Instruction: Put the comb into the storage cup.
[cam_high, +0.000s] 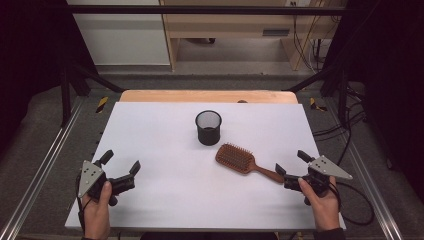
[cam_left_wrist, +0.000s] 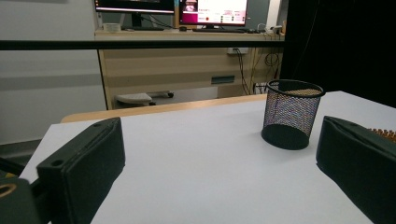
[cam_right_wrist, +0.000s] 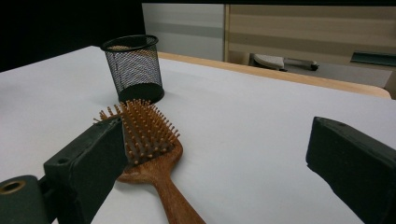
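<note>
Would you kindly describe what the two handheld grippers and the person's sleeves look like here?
Both the left gripper and the right gripper are black, each with two blocky, flat-faced jaws and a grey three-cornered plate on top dotted with small dark holes. A black cable trails from each one. A round brass-coloured fitting sits at the jaw base. A dark sleeve shows at the right wrist.

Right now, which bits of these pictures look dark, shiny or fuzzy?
High view: the white table is bright and even, the room around it almost black; the mesh cup casts only a faint shadow. Left gripper view: the near black jaws look soft and blurry, the cup sharp. Right gripper view: the hairbrush bristles are crisp, the wooden handle shines a little, the top left corner is black.
</note>
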